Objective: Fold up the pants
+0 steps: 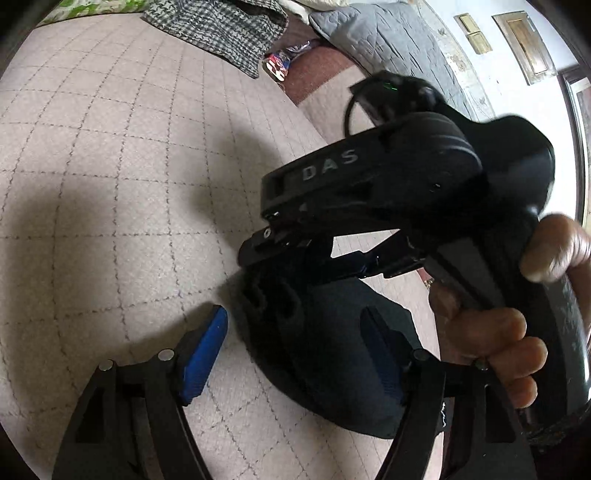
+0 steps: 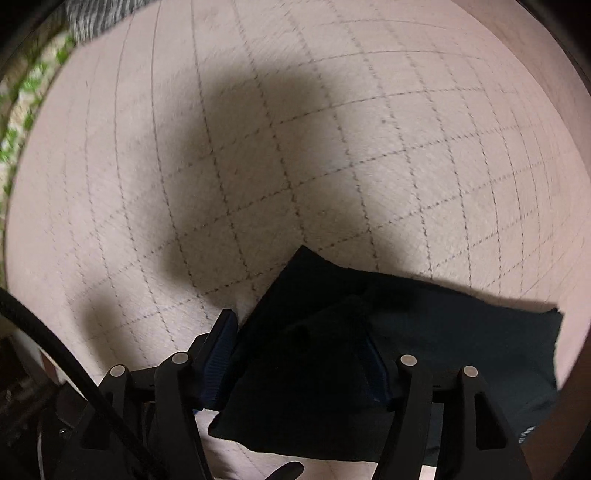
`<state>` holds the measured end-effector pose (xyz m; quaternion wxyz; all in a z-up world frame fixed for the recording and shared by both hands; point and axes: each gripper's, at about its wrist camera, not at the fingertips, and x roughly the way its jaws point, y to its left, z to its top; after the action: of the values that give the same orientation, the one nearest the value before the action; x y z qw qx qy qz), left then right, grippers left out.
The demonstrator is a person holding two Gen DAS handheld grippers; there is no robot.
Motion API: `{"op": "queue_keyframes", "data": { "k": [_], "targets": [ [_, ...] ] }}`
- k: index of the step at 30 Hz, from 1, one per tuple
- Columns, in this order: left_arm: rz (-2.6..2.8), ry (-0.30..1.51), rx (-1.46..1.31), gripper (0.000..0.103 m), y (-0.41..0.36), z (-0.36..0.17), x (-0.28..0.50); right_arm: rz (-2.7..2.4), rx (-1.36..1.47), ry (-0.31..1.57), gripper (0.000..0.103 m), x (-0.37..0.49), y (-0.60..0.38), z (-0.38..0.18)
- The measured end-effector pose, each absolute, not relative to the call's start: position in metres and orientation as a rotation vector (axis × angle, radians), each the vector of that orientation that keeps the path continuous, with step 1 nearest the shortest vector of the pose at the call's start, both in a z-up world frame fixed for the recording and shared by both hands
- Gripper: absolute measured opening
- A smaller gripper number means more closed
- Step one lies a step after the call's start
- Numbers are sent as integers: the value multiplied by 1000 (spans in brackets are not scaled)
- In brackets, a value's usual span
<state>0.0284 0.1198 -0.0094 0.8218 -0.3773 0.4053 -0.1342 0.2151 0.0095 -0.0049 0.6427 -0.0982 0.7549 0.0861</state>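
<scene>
The dark navy pants (image 1: 332,350) lie folded in a compact bundle on a beige checked blanket (image 1: 110,166). My left gripper (image 1: 295,343) is open, its blue pads either side of the bundle's near end. The right gripper (image 1: 314,254), held by a hand, hovers just above the bundle in the left wrist view. In the right wrist view the pants (image 2: 461,332) lie flat with a raised fold (image 2: 321,332) between the open jaws of my right gripper (image 2: 299,354). I cannot tell whether the pads touch the cloth.
A houndstooth cloth (image 1: 221,29) and a grey quilted pillow (image 1: 388,40) lie at the far edge of the blanket. A small colourful packet (image 1: 284,62) sits between them. A green-patterned fabric (image 2: 22,96) shows at the left edge.
</scene>
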Motion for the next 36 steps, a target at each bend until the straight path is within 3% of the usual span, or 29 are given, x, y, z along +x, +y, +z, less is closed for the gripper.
{"op": "queue_keyframes", "data": {
  "k": [5, 6, 7, 8, 9, 11, 13, 22, 36],
  "targets": [
    [-239, 845, -706, 73, 105, -7, 23, 157, -310, 1737, 68, 216, 26, -13],
    [-242, 852, -682, 69, 101, -6, 23, 149, -328, 1727, 67, 216, 34, -16],
    [-256, 863, -667, 36, 98, -6, 23, 143, -356, 1707, 64, 212, 38, -15],
    [-303, 909, -693, 20, 96, -11, 28, 146, -382, 1691, 57, 209, 46, -16],
    [-333, 960, -741, 18, 96, -20, 31, 145, -417, 1670, 51, 205, 50, -15],
    [-353, 955, -822, 17, 104, -25, 30, 125, -457, 1640, 26, 199, 50, -12],
    [-380, 950, -829, 17, 104, -21, 28, 139, -436, 1612, 22, 193, 43, -4],
    [-507, 960, -869, 17, 75, -3, 14, 215, -204, 1494, 21, 150, -26, 40],
    [-570, 1043, -561, 19, -43, 15, 25, 133, 47, 1391, 21, 119, -171, 45]
  ]
}}
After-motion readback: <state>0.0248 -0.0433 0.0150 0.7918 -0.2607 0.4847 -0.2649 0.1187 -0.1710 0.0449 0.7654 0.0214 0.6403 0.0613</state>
